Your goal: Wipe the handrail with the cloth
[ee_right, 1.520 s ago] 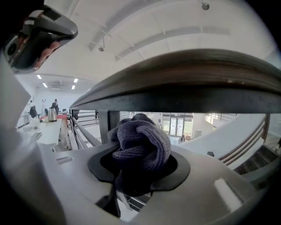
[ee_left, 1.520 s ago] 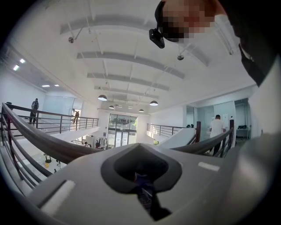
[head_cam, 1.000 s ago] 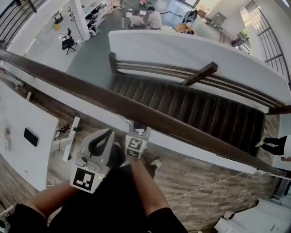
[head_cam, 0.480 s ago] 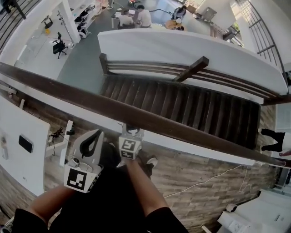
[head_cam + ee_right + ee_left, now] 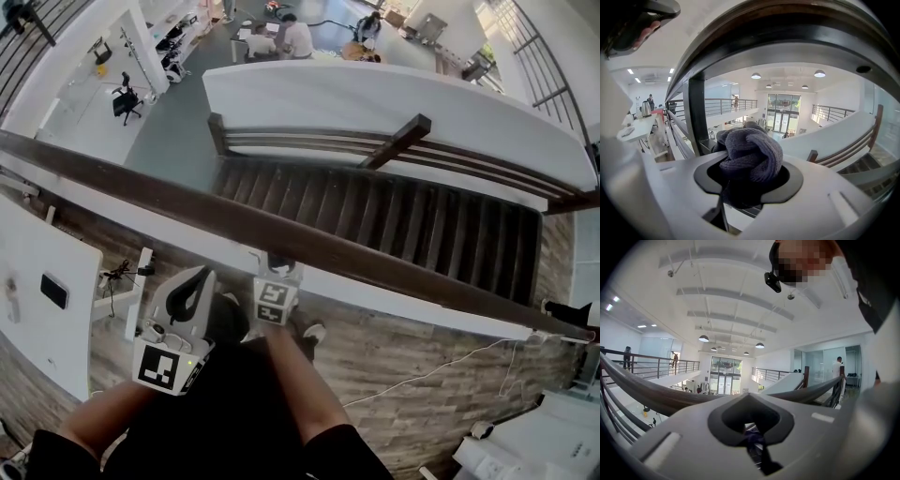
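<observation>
A dark wooden handrail point(image 5: 309, 246) runs across the head view from upper left to lower right. My right gripper point(image 5: 279, 269) sits just below its near side, marker cube toward me. It is shut on a bunched grey-purple knitted cloth point(image 5: 751, 155), and the handrail point(image 5: 787, 40) arches close overhead. My left gripper point(image 5: 199, 283) hangs to the left, lower than the rail and apart from it. Its jaws are together in the left gripper point(image 5: 750, 427) view, with the handrail point(image 5: 651, 394) crossing beyond them.
Past the rail is an open drop to a dark staircase point(image 5: 403, 220) with a white wall point(image 5: 375, 103). A floor with desks and people point(image 5: 281, 37) lies far below. Glass panels and a black post point(image 5: 696, 117) stand under the rail. My legs fill the bottom of the head view.
Both grippers stay almost where they were under the rail. The head view has shifted a little, and a person at the right edge has moved partly out of sight.
</observation>
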`<state>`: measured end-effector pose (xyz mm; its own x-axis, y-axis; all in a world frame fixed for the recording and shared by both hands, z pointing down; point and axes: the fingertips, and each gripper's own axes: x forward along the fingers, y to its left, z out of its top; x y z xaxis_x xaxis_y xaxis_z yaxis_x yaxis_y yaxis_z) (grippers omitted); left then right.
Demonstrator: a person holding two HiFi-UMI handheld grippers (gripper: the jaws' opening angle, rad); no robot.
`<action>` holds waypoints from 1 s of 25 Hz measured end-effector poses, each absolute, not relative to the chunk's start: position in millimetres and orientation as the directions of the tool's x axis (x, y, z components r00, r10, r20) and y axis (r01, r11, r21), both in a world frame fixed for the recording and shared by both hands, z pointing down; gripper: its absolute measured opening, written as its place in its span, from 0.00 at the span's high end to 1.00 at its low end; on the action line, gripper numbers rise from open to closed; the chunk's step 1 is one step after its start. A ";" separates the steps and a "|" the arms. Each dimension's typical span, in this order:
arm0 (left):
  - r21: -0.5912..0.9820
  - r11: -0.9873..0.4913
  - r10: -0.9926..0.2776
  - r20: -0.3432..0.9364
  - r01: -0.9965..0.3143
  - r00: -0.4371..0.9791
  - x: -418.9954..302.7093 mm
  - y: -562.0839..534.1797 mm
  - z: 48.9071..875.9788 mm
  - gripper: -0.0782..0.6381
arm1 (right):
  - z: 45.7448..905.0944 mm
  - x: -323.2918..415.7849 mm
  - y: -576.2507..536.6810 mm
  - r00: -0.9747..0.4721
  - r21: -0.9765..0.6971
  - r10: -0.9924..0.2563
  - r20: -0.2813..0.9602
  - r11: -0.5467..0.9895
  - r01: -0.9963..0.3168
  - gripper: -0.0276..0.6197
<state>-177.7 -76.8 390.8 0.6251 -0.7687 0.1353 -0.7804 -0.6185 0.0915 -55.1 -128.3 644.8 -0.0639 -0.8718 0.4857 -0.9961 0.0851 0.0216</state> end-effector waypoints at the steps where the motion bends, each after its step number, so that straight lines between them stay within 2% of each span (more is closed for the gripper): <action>1: 0.091 -0.620 -0.769 0.130 -0.779 0.626 -175.4 -76.9 389.1 0.89 | 644.7 -50.8 -129.1 -0.065 0.018 -0.871 0.487 0.085 -0.996 0.69; 18: 0.098 -0.622 -0.772 0.086 -0.777 0.629 -147.1 -73.5 376.8 0.89 | 661.3 -19.2 -108.3 -0.104 0.104 -0.842 0.529 0.186 -0.977 0.66; 25: 0.101 -0.620 -0.773 0.093 -0.778 0.627 -146.2 -66.6 379.2 0.89 | 661.3 2.9 -104.0 -0.066 0.055 -0.850 0.522 0.111 -0.992 0.67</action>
<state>-146.2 -66.6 379.2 0.6275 -0.7730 0.0935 -0.7784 -0.6197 0.1007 2.9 -104.0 661.3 -0.0664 -0.8502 0.5222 -0.9923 0.1112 0.0550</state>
